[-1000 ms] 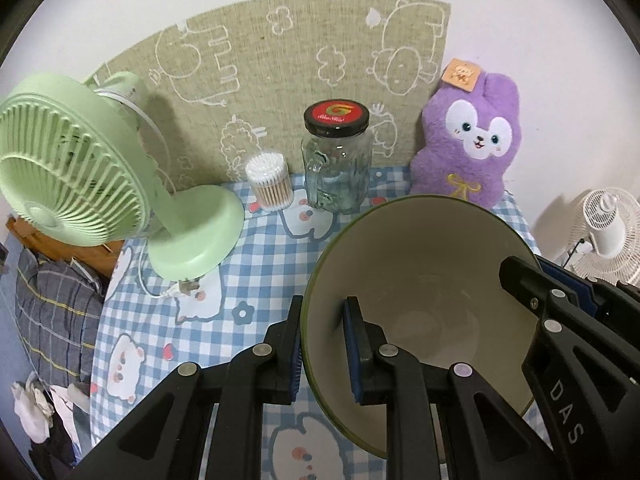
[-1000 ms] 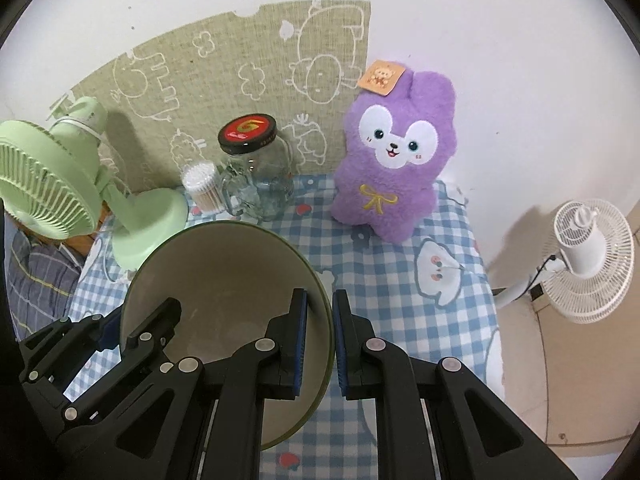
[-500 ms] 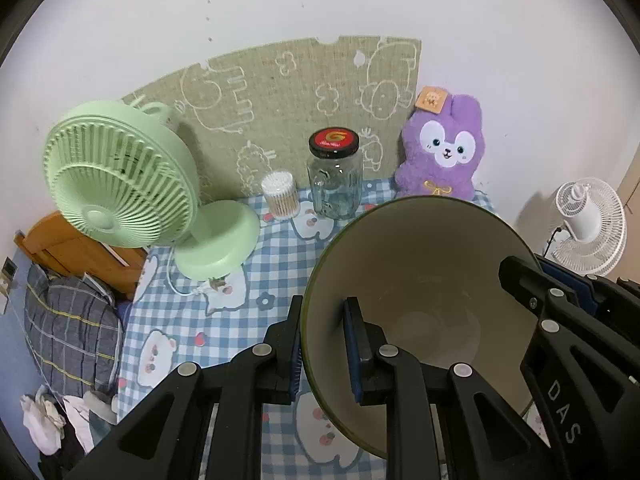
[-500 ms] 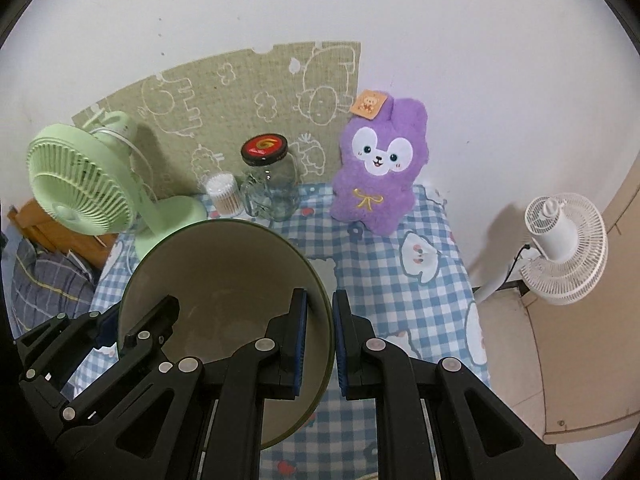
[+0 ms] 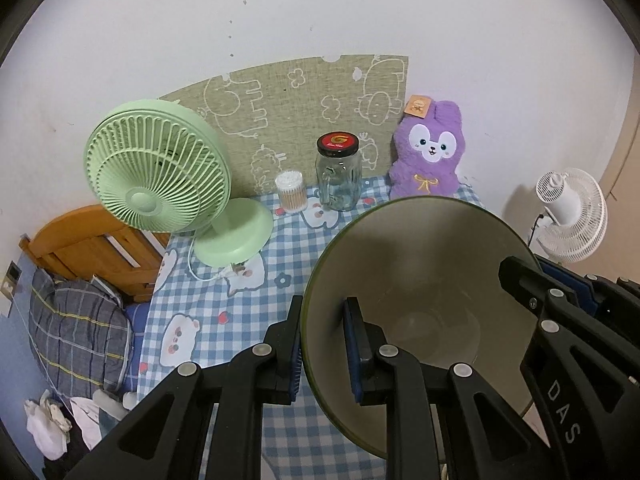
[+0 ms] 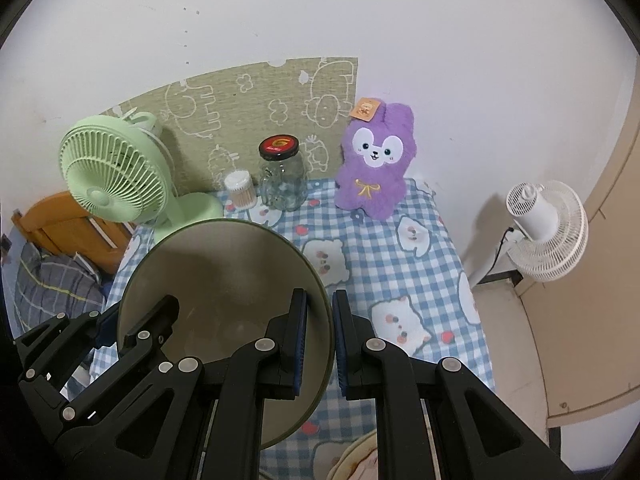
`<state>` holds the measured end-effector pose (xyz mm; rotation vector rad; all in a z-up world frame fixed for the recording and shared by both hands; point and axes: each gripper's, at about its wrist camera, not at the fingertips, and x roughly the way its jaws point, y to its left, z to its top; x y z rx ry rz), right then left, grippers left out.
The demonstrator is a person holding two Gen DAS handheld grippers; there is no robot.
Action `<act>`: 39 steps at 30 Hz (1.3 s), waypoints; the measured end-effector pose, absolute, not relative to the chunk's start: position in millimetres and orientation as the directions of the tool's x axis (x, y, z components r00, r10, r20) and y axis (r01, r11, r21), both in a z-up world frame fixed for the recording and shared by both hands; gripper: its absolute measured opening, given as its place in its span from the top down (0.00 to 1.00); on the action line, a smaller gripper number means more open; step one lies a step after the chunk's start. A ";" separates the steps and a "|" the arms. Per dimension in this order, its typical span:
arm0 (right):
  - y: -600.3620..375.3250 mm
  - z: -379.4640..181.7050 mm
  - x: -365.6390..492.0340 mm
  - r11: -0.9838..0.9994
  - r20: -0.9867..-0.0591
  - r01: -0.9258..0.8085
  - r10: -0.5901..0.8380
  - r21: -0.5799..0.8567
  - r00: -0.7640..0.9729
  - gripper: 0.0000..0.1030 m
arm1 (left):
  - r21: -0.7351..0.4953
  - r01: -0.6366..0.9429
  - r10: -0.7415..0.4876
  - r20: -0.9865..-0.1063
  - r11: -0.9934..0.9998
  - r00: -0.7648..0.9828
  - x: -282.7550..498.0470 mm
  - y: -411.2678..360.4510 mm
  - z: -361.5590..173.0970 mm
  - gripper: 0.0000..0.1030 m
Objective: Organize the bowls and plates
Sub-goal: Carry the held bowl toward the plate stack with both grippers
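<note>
Both my left gripper (image 5: 322, 346) and right gripper (image 6: 320, 344) clamp bowl (image 5: 420, 264); lifted since before, jar (image 5: 339, 172) shrank toward 12 o'clock, placement pending.

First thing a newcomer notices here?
The big bowl fills the foreground, its rim pinched on opposite sides by the left gripper and the right gripper. Behind it, on the checked tablecloth, stand a green fan at the left and a purple plush rabbit by the wall.

Checked table (image 5: 256, 304) carries fan (image 5: 160, 176), jar (image 5: 338, 176), plush (image 5: 428, 160).
</note>
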<state>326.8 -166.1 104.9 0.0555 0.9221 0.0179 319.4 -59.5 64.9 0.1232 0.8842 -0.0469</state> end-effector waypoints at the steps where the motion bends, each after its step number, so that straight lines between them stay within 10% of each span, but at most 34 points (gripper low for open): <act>1: -164.1 105.2 320.7 0.998 -0.794 0.012 0.036 0.055 0.606 0.85 | 0.088 0.096 0.007 -0.772 0.992 0.635 315.1 -57.9 65.2 0.84; 39: -127.7 35.8 191.2 0.998 -0.839 0.038 0.023 0.052 0.544 0.85 | 0.063 0.078 0.006 -0.811 0.995 0.585 188.0 -14.5 -2.3 0.83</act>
